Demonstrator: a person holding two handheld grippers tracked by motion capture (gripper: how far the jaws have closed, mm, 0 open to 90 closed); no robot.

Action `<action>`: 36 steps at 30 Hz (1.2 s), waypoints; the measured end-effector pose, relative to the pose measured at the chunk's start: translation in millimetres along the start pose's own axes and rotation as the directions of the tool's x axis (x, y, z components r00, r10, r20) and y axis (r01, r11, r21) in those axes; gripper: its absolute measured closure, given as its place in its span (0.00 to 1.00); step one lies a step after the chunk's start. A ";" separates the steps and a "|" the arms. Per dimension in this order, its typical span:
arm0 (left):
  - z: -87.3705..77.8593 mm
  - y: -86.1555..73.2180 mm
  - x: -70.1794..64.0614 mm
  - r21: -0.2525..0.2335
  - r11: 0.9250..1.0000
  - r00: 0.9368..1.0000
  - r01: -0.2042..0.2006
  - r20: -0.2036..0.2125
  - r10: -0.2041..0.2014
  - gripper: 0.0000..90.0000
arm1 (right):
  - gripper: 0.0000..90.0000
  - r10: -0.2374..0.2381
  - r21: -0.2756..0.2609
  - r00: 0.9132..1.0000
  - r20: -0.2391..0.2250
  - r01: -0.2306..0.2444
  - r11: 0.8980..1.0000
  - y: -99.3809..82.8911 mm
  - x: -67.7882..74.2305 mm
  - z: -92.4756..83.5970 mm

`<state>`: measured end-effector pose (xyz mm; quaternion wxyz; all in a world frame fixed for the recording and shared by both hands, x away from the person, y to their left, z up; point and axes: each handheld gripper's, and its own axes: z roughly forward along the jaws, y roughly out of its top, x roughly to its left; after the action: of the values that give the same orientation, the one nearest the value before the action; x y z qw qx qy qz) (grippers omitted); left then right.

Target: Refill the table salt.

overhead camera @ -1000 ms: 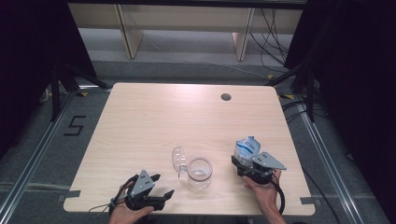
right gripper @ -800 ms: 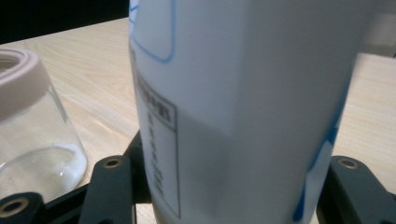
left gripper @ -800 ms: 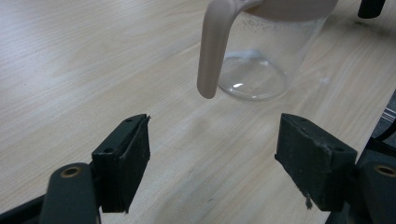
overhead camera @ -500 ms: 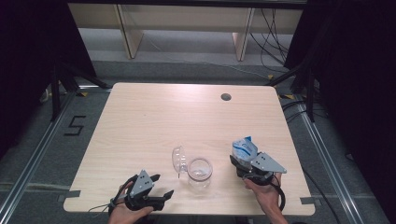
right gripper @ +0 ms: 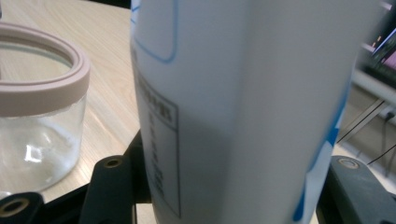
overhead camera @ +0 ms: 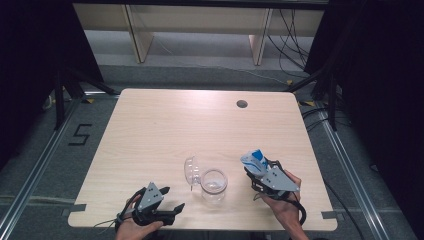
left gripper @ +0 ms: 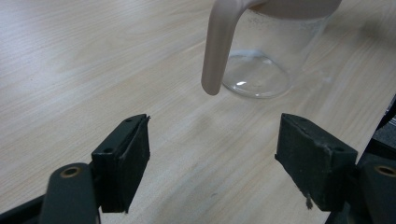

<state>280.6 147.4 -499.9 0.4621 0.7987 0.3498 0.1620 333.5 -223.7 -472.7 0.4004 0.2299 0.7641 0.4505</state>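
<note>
The right gripper (overhead camera: 256, 167) is pinching a white carton with blue print (overhead camera: 254, 161), its jaws clamping the carton's sides, and in the right gripper view the carton (right gripper: 243, 107) is sitting right up against the lens with a boxed text panel on one face. It's being held off the wooden table (overhead camera: 165, 130) at the near right, tilting a bit toward the glass jar (overhead camera: 213, 185). That jar is standing upright just left of the carton, near the table's front edge, with a pinkish rim (right gripper: 44, 70) around its mouth and its clear lid (overhead camera: 190, 171) flipped open to the left side. The left gripper (overhead camera: 167, 200) is resting low at the near left corner, jaws spread wide with nothing between them, pointing across toward the jar. In the left gripper view the jar (left gripper: 266, 51) is sitting just ahead of the black pads (left gripper: 133, 158), with a pinkish strap-like piece (left gripper: 217, 51) hanging down its side, not touching the pads.
</note>
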 end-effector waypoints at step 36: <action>-3.4 -2.7 2.7 0.005 1.000 0.999 0.022 -0.032 -0.022 0.28 | 0.49 -0.402 0.041 0.915 0.034 0.400 0.916 15.5 21.6 0.1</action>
<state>279.4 152.3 -500.7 0.4561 0.7933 0.3661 0.1688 321.1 -200.7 -468.0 0.4960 0.0843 0.7939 0.3414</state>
